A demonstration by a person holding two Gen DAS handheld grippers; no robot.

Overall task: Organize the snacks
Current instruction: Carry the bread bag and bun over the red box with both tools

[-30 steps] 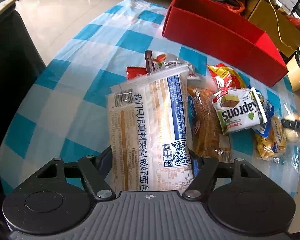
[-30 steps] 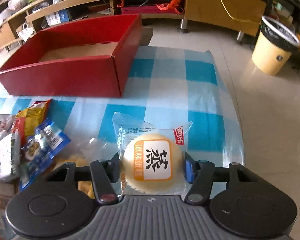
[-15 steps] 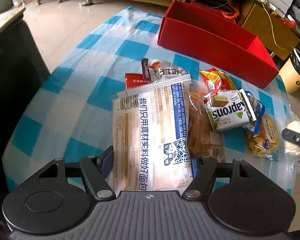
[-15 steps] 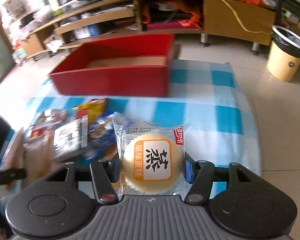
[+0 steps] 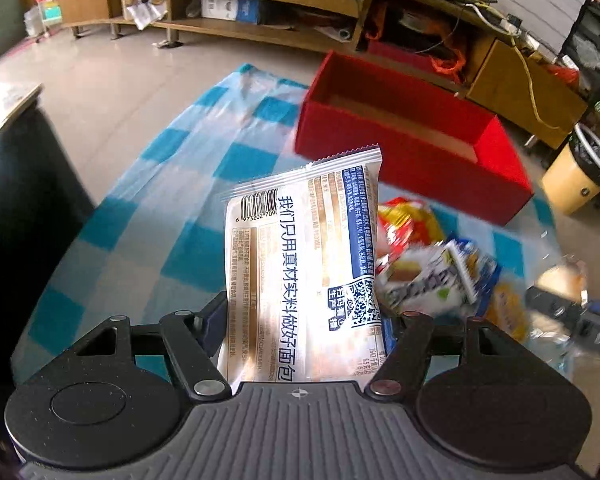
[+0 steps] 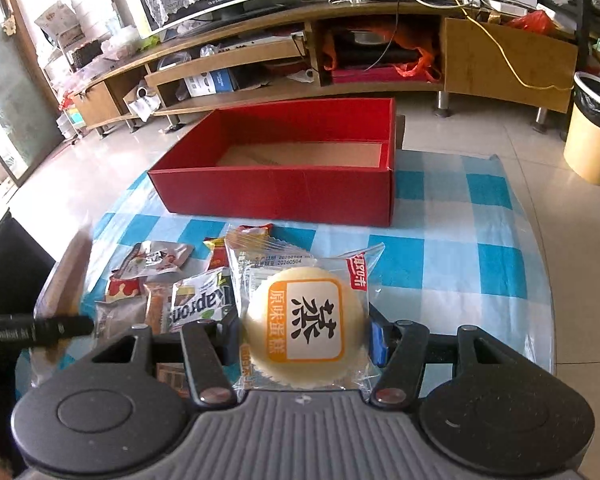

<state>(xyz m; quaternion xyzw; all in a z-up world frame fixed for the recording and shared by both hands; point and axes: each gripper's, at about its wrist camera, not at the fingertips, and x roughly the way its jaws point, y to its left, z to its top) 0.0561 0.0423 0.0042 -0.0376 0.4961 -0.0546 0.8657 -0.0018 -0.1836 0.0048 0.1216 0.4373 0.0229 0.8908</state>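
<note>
1. Both hand-held grippers have risen since the earlier frames, carrying their packets up off the snack pile; the red box now sits fuller in each view.
2. Left hand-held gripper is clenched on a long white bread packet, whose far end stands up toward 12 o'clock, overlapping the near wall of the red box.
3. Right hand-held gripper grips a round steamed cake in a clear wrapper, pads pressing both sides.
4. In the right wrist view the red box lies at 12 o'clock of the cake, open side up, its brown cardboard floor bare where visible.
5. Remaining snacks lie heaped on the blue-checked surface at 9 to 10 o'clock of the cake, between it and the box; a green-and-white wafer pack is just beside the left finger.
6. A yellow bin stands on the floor at 2 o'clock, well apart from the surface.
</note>
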